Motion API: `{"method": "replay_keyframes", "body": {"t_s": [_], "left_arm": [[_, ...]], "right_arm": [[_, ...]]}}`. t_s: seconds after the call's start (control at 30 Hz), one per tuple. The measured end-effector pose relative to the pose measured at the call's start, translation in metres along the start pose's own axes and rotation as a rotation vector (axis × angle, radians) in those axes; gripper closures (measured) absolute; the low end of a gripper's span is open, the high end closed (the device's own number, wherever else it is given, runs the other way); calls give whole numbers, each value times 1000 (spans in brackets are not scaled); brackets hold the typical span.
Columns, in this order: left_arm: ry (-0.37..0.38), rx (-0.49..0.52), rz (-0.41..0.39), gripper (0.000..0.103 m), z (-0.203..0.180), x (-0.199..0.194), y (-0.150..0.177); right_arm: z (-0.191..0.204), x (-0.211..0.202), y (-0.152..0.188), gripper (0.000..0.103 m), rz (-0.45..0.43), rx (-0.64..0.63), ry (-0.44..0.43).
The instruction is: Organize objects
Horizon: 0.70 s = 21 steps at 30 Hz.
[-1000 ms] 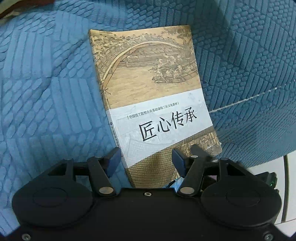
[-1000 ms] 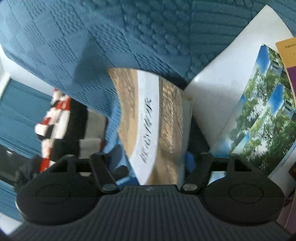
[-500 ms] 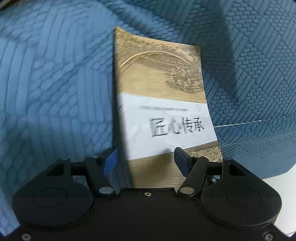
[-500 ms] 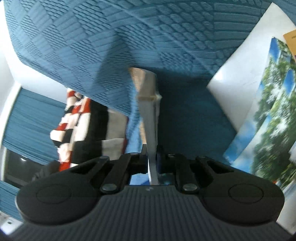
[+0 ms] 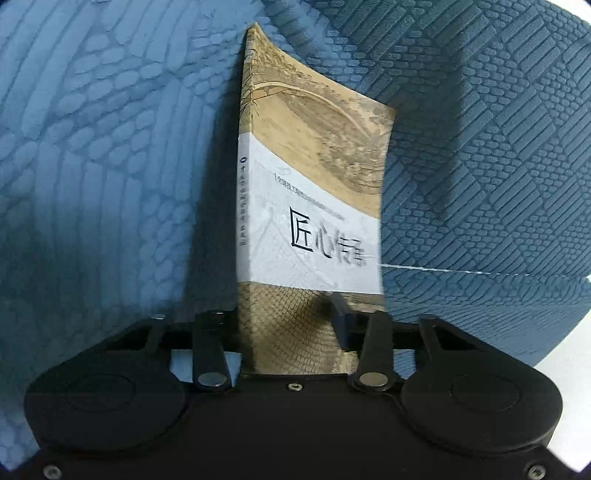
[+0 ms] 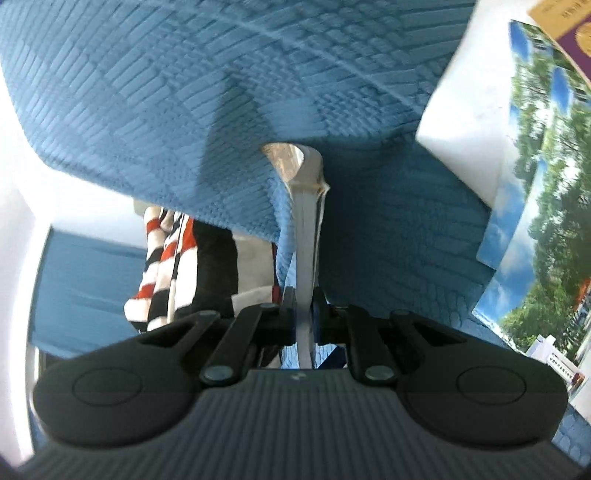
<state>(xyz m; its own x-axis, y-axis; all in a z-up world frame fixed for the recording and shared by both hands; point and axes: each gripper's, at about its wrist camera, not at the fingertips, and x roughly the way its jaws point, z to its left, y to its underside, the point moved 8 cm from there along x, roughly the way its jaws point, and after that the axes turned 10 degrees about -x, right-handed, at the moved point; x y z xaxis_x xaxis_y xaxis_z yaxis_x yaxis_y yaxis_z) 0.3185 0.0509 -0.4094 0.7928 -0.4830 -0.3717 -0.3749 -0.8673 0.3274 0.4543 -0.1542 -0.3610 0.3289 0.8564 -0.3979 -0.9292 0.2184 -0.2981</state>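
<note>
Against the blue quilted cover point(image 5: 110, 166) stands the task's thing, a paperback book point(image 5: 317, 192), lifted on edge with its spine toward the left of the left wrist view. Its cover carries a sepia painting of an arched bridge, a white band with large black Chinese characters, and a sepia strip below that.

The left gripper point(image 5: 291, 317) straddles the lower end of the book. Its jaws have just been closing, and the book is between them: the left finger sits close against the spine side, while the right finger's blue pad point(image 5: 341, 325) lies over the front cover near the lower corner. Whether both pads press on the book cannot be told from this view.

The right gripper point(image 6: 304, 314) has its jaws clenched on the same book point(image 6: 306, 236), seen edge-on here as a thin white block of pages rising straight away from the fingers, the cover flaring slightly at the far end.

Right of the book in the right wrist view lies a white surface point(image 6: 469, 122) with a brochure point(image 6: 535, 184) printed with trees and blue sky, and a tan and purple booklet point(image 6: 565, 29) at the upper corner, partly over it. Left of the book, beyond the quilted cover's edge, hangs striped cloth point(image 6: 166, 266) in red, white and black.

No container shows in either view.
</note>
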Motion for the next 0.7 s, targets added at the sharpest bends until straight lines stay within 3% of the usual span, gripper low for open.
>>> {"method": "replay_keyframes", "body": {"t_s": [0.07,0.17,0.33,0.4,0.47,0.7], "left_arm": [[10,25,-10,84,-8,-2,-1],[7,77,-40,93,-18,-8,-3],[-13,89,-58,94,-29,-8,-10],[-24,86,-67,94,-29,-9,-12],[-26,72,-72,94,-27,-11,-15],[9,67,-68,94,-32,-17,-20]], "right_arm": [[-4,-1,-1,91,-9,19,5],[-6,1,2,88,-13,26,13],[-13,4,11,79,8,79,10],[-11,9,18,68,35,96,-14],[-6,16,26,44,55,95,-39],[-14,39,27,40,62,118,-28]]}}
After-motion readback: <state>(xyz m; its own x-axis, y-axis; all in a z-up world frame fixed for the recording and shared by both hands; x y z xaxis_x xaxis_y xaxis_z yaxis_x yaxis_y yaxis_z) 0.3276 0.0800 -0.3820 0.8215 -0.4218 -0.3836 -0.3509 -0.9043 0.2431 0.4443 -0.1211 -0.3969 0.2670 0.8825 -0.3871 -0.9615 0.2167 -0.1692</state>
